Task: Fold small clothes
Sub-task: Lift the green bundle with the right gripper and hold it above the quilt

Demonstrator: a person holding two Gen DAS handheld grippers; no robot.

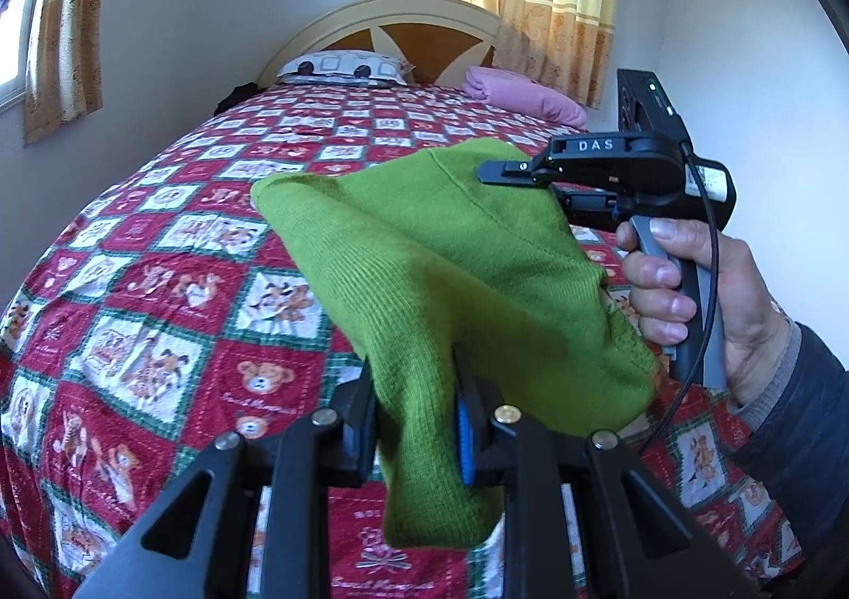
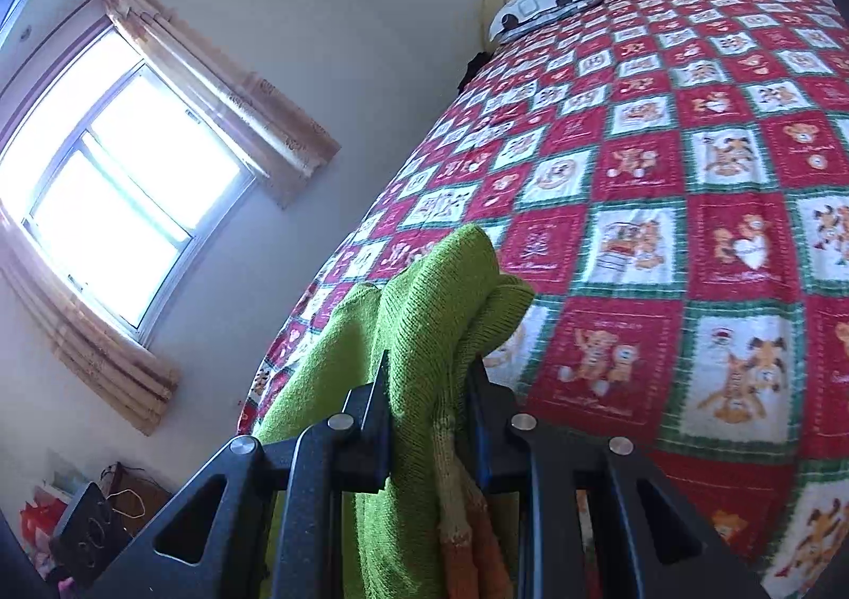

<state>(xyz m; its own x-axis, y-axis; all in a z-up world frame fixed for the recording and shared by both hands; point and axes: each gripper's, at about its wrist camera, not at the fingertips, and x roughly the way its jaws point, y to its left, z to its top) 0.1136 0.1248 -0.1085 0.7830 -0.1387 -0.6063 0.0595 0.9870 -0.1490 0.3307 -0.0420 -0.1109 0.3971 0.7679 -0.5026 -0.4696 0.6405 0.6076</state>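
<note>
Green knit garment (image 1: 424,259): centre frame, aloft over the bed (image 1: 159,291), pinched by left gripper (image 1: 419,418) jaws and right gripper (image 2: 430,402) jaws. Best lowered flat, edges taut and level, before folding.

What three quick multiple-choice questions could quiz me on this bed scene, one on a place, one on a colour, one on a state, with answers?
1. Where is the pink pillow?
A. By the headboard
B. On the floor
C. On the windowsill

2. What colour is the knit garment?
A. Blue
B. Green
C. White

3. How is the garment held?
A. Lying flat on the bedspread
B. Pinched by one tool
C. Pinched by both tools, lifted

Answers: 1 A, it lies near the headboard. 2 B, plainly green. 3 C, left tool and right tool both clamp it above the bedspread.
</note>
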